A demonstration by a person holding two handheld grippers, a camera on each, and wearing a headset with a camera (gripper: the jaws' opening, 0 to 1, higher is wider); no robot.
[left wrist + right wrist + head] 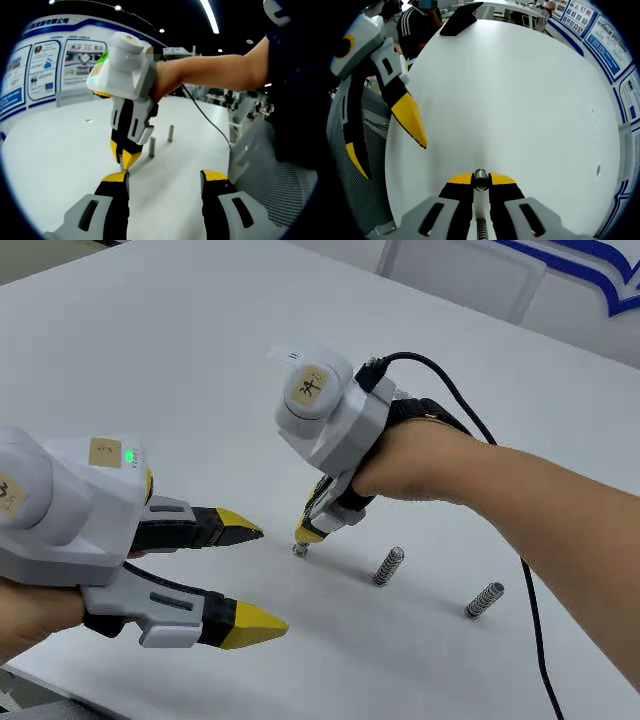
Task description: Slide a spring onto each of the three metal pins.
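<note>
Right gripper (pixel 305 533) holds a spring (pixel 480 179) upright at the white table (pixel 200 360).
Its jaws are clenched on the spring. A second spring (pixel 389 566) and a third spring (pixel 484 599) sit nearby. The left gripper (pixel 255 575) hovers beside, jaws spread, empty.

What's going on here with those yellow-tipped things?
A person holds a pair of tongs in each hand over a white table. The right tongs are shut on a spring, with its lower end at the table surface. The left tongs hover open beside them, holding nothing. A second spring and a third spring stand nearby.
</note>
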